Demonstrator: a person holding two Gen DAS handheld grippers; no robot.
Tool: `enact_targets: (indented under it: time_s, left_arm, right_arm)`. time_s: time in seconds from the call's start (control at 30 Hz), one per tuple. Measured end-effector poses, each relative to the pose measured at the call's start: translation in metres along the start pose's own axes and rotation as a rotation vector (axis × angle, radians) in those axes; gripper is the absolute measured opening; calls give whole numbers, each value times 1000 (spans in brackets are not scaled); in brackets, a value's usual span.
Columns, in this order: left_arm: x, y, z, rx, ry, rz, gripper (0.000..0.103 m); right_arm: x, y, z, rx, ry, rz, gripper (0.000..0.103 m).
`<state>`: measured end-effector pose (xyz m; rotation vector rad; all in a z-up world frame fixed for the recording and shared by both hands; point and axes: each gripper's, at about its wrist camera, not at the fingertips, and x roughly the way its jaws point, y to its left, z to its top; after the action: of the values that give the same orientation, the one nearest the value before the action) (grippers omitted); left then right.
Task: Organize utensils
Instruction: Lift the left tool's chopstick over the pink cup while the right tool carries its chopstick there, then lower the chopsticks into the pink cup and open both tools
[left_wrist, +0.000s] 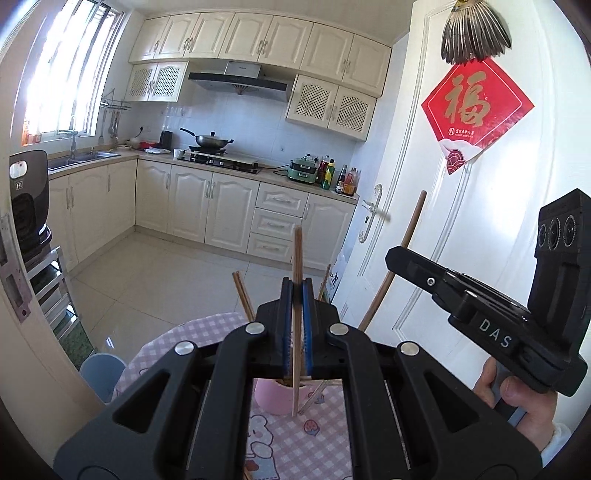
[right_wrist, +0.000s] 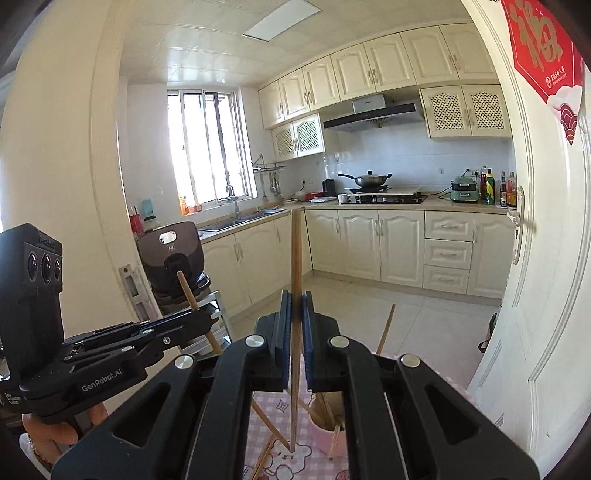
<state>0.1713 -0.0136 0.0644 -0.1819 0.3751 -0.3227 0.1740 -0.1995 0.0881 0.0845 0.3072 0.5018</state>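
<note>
My left tongs (left_wrist: 297, 291) are clamped tight on one wooden chopstick (left_wrist: 297, 258), held nearly upright with its lower end hanging just over the pink cup (left_wrist: 275, 400). My right tongs (right_wrist: 294, 306) pinch a second chopstick (right_wrist: 295, 254) the same way, tip above the pink checked table (right_wrist: 269, 410). More chopsticks lean in the cup, and a few lie on the cloth beside it.

The chopsticks (left_wrist: 297, 258) are plain brown wood, matt. The tongs (left_wrist: 296, 291) are matt black plastic with ribbed blue pads and shiny metal pins. The pink cup (left_wrist: 275, 400) looks smooth and faintly glossy. A checked pink cloth (left_wrist: 207, 332) covers the desk. The floor tiles (left_wrist: 166, 269) shine, and the cupboards (right_wrist: 369, 240) have a cream satin finish.
</note>
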Motion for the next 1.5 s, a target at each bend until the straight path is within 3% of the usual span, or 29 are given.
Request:
enact_targets:
  time_s: [0.37,0.57,1.0,1.5]
  left_arm:
    - [47,-5,-3,-32,-63,30,5]
    - [56,-4,-10,-16,-107,63,5]
    - [58,-5,-7,-23,-184,54,6]
    - [78,-9,-55,69,-38,47,6]
  right_arm:
    - [18,-42,-9,42,-74,-82,4]
    - [26,-52,-19,40,-73,-110,4]
    - [31,-62,-23,54,-68,-125,4]
    - [48,-59,-49,68,41,-110,4]
